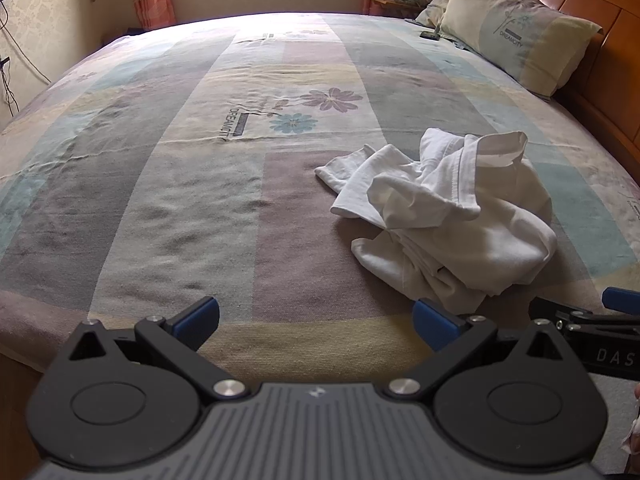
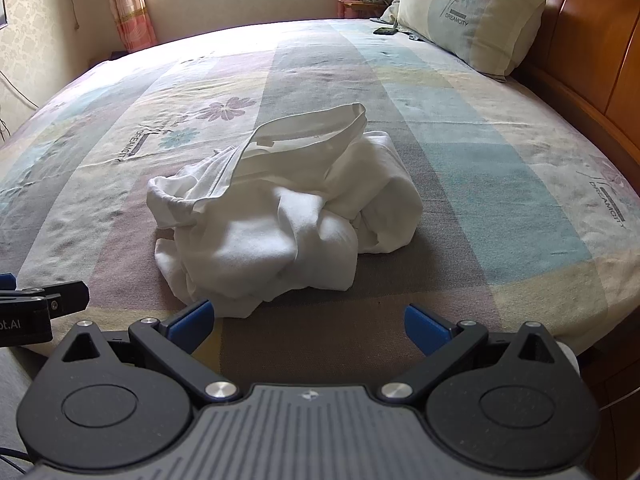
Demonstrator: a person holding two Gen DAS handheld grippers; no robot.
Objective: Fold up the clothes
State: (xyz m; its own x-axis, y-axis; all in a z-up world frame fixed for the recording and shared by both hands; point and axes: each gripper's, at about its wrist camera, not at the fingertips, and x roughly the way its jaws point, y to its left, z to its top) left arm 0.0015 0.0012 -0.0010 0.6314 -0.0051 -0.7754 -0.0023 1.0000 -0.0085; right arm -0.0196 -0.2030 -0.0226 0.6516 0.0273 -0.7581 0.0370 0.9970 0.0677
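Both grippers sit at the near edge of the bed, side by side, and each one's blue-padded jaws are spread wide with nothing between them: the left gripper (image 1: 316, 322) points over bare bedspread (image 1: 160, 184), while the right gripper (image 2: 308, 322) faces the clothing almost head-on. That clothing is a white garment (image 2: 280, 216), bunched into a loose heap on the patterned bedspread, near the foot-side edge and well apart from the pillow (image 2: 472, 16) by the wooden headboard (image 2: 592, 52). From the left wrist view the heap lies to the right of the left gripper's line, its lowest fold just beyond the right-hand pad. It is crumpled, not folded: a ribbed band, probably a neckline or hem (image 2: 312, 128), stands up in an arc at the back, and a flatter flap that may be a sleeve (image 1: 352, 184) trails toward the middle of the bed. The fabric looks like thin cotton knit, so I judge it light, limp and easy to drag; it will sag from any single hold and layers may come up together. The stitched band is the firmest, most readable place to pinch, since its doubled edge gives the pads something to bite. Two spaced holds along one seam would let it hang open enough to lay flat.
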